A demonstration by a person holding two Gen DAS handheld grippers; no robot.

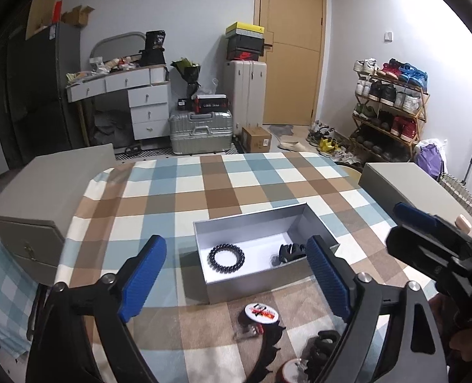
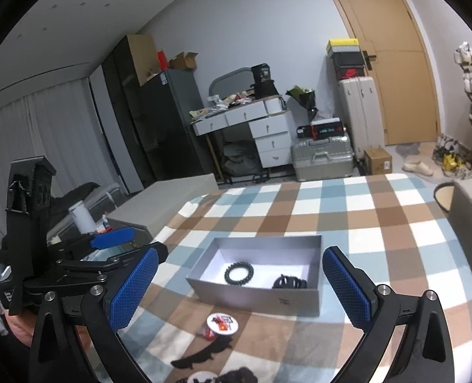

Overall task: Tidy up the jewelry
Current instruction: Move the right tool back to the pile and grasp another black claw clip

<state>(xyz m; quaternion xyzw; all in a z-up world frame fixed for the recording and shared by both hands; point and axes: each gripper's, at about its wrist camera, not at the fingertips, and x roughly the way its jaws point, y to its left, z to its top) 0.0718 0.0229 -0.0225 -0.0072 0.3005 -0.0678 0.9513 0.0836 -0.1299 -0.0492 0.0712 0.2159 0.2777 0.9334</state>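
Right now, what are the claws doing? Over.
Left claw open, empty. Right claw open, empty. Bead bracelet inside grey box. Nothing blocking.

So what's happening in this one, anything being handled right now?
A person is sorting jewelry on a checked tablecloth with a gripper in each hand. Right now nothing is held: the left gripper and right gripper both hang open over the table. The grey box already holds a black bead bracelet and a second dark piece. A round badge and other dark pieces lie loose in front of the box.
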